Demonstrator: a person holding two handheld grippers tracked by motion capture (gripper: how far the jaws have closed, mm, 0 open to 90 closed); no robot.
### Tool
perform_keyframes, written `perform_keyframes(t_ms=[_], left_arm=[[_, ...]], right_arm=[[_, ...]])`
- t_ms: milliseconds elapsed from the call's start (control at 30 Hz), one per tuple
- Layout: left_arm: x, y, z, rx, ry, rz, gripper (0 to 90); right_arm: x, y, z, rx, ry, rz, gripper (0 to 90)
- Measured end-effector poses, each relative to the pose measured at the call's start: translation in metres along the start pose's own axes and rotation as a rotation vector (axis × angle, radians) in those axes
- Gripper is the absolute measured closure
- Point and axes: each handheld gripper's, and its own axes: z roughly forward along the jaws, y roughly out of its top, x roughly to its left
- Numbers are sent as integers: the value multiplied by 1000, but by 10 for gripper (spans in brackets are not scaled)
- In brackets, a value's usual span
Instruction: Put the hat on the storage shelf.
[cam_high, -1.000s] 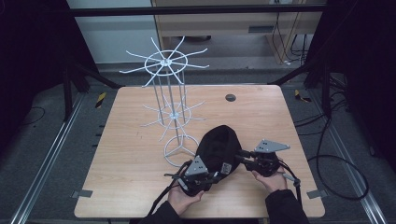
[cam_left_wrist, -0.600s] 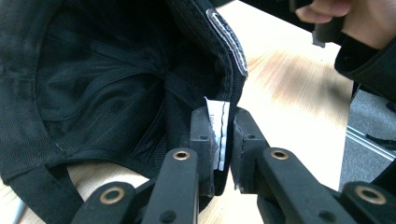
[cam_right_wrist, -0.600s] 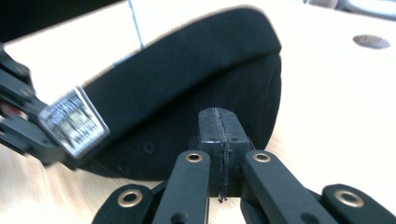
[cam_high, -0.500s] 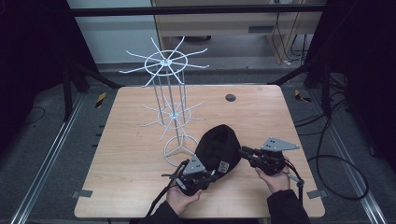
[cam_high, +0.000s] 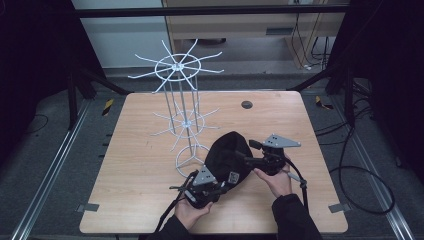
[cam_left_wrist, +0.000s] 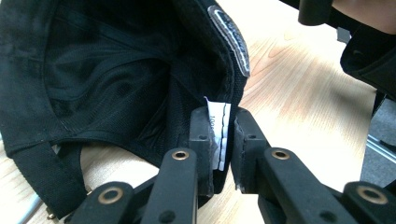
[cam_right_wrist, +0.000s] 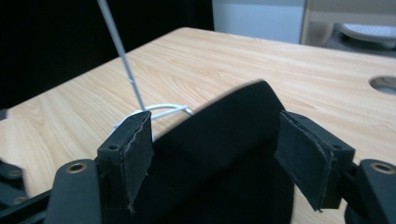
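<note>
A black cap (cam_high: 227, 157) lies on the table (cam_high: 135, 160) between the two grippers, near the person's edge. The left gripper (cam_left_wrist: 223, 144) is closed on the cap's rim; its jaws pinch the fabric together with a white label (cam_left_wrist: 218, 135), whose print is too small to read. Past its jaws I see the dark inside of the cap, where the seams are hard to make out, and a strap cut off at the bottom left. The right gripper (cam_right_wrist: 212, 154) is open, one jaw on each side of the cap's top; I cannot tell if the pads touch it. Behind the cap stands a white wire rack (cam_high: 182, 107); the cap hides part of its base. Each hand (cam_high: 192, 212) holds its gripper from below.
</note>
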Motion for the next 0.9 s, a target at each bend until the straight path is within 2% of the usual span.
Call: perform_keyframes(t_ms=[133,167,200,233,367,400,500,533,600,633,667,700,733,800,900], left_arm=[[-1,0,1,13,-5,4,799],[-2,-1,3,22,-1,15,799],[-2,-1,3,22,-1,15,800],[-2,-1,3,26,2,18,800],[-2,-2,3,35,0,23,800],[-3,-2,4,39,3,32,800],[-4,-2,4,48,14,50,801],[-4,-2,4,48,14,50,801],[-4,-3,4,45,23,50,802],[-4,-3,4,45,19,45,803],[-4,-3,4,45,19,45,802],[-4,-3,4,45,21,45,802],[-4,-3,4,45,21,45,803],[-4,-3,4,43,25,49,802],[-5,-4,4,37,27,47,802]], right_arm=[[3,1,3,2,7,-7,273],[2,-1,9,25,3,-7,262],[2,-1,9,25,3,-7,262],[1,-3,11,38,16,10,267],[-1,-3,11,59,29,27,284],[-1,-3,12,70,41,48,296],[0,-4,14,97,54,48,372],[0,-4,14,97,54,48,372],[1,-3,13,130,92,65,602],[1,-3,12,133,109,88,667],[1,-3,12,133,109,88,667],[2,-2,12,137,125,94,770],[2,-2,12,137,125,94,770],[2,-1,10,130,146,118,872],[1,0,8,123,152,137,878]])
